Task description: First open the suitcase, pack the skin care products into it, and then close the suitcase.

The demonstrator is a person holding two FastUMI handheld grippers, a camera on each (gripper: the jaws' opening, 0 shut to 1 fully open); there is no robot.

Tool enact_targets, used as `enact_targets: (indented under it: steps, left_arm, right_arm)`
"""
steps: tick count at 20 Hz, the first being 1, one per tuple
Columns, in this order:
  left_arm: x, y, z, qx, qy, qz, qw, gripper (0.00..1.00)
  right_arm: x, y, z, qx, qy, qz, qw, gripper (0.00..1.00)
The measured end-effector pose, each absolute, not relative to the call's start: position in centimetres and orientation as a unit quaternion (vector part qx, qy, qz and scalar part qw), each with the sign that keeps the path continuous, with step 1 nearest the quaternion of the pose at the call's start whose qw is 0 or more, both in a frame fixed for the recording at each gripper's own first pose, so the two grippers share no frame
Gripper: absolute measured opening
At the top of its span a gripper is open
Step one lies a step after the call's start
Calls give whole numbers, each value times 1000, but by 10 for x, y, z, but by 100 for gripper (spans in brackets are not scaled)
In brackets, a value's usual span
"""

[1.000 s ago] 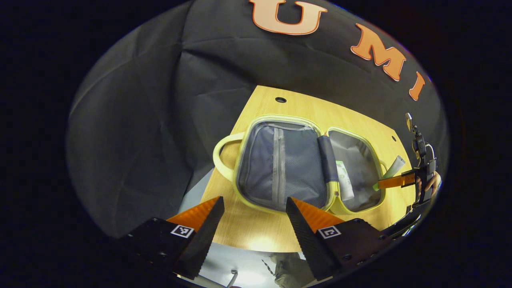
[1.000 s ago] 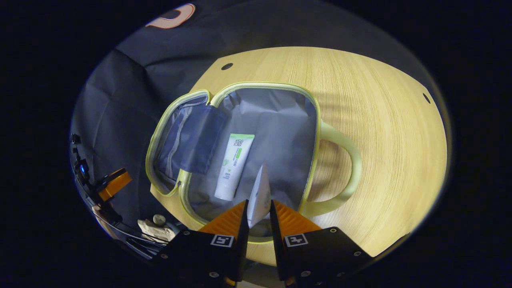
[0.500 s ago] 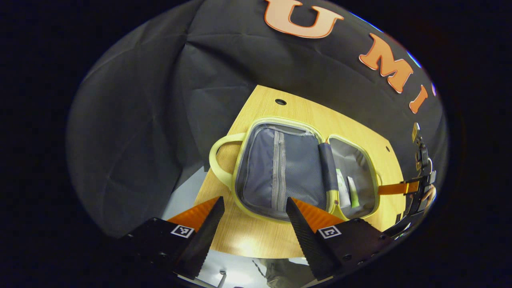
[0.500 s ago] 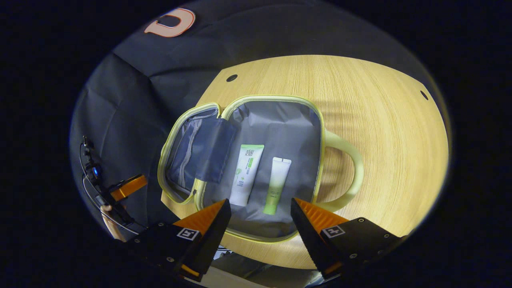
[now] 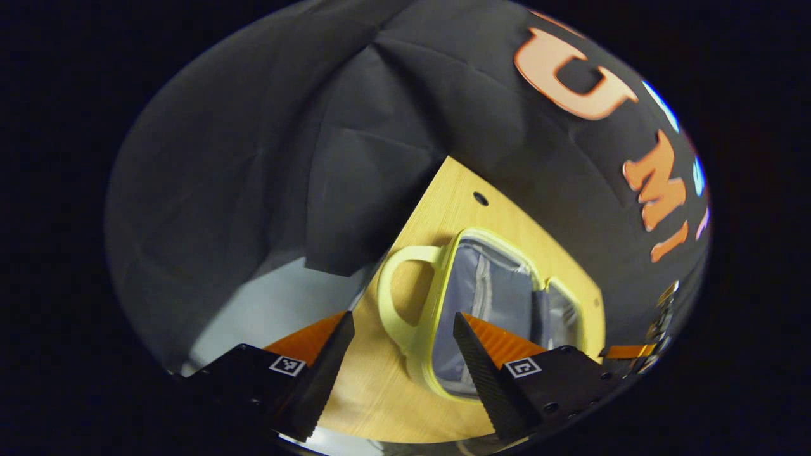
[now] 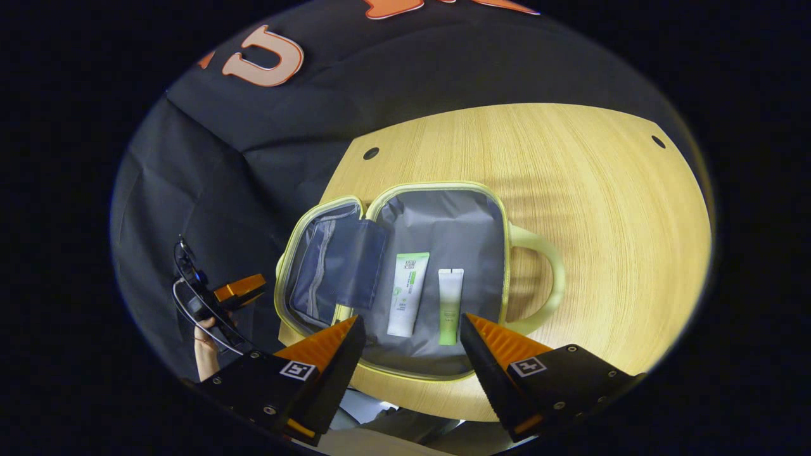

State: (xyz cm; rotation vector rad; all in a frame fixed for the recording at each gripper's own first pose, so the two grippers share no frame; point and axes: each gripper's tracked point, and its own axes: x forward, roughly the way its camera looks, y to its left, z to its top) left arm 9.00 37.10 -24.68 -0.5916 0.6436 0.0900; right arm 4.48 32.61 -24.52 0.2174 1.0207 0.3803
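The pale-yellow suitcase (image 6: pixel 437 209) lies open flat on the wooden table (image 6: pixel 602 209), grey lining up. In its right half lie two tubes side by side: a white one with green print (image 6: pixel 408 294) and a smaller green-tipped one (image 6: pixel 450 306). My right gripper (image 6: pixel 412 329) hangs open above the case's near edge, holding nothing. In the left gripper view the suitcase (image 5: pixel 494 297) sits at the lower right, its looped handle (image 5: pixel 396 297) towards me. My left gripper (image 5: pixel 402 329) is open and empty, just off the handle side. The left gripper (image 6: pixel 241 290) also shows at the left of the right gripper view.
Black cloth hangs behind and left of the table. The table's left edge (image 5: pixel 405 234) drops to a pale floor (image 5: pixel 272 310). Small round holes (image 6: pixel 370 153) mark the tabletop. A hand (image 6: pixel 204 342) holds the left gripper. The right gripper's orange finger (image 5: pixel 627 350) shows beyond the case.
My right gripper opened and let the smaller tube drop into the case beside the first, then drew back. The left gripper swung left, so the case slid to the lower right of its view.
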Motion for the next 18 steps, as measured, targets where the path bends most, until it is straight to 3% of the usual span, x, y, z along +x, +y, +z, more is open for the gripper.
enact_targets:
  steps: [3, 10, 11, 13, 15, 16, 17, 18]
  left_arm:
    - [107, 380, -254, -366, 289, 22, 884, 98]
    - [135, 385, -282, -421, 276, -9, 864, 95]
    - [139, 382, -285, -429, 277, -14, 860, 84]
    - [138, 377, -291, -439, 289, -29, 850, 81]
    - [144, 372, -303, -445, 311, -18, 839, 45]
    - [141, 380, -316, -448, 324, 23, 833, 38]
    - [144, 374, -320, -454, 330, 25, 827, 9]
    - [147, 374, -314, -449, 320, 23, 834, 10]
  right_arm:
    - [42, 319, -248, 103, 487, 166, 851, 95]
    - [40, 307, -249, 106, 494, 151, 850, 96]
    - [40, 306, -249, 110, 495, 149, 849, 96]
    - [39, 306, -251, 118, 498, 145, 847, 96]
    - [40, 307, -250, 126, 497, 146, 846, 95]
    - [41, 306, -249, 127, 497, 146, 846, 96]
    - [41, 305, -249, 127, 496, 146, 846, 95]
    - [42, 304, -248, 128, 496, 146, 846, 95]
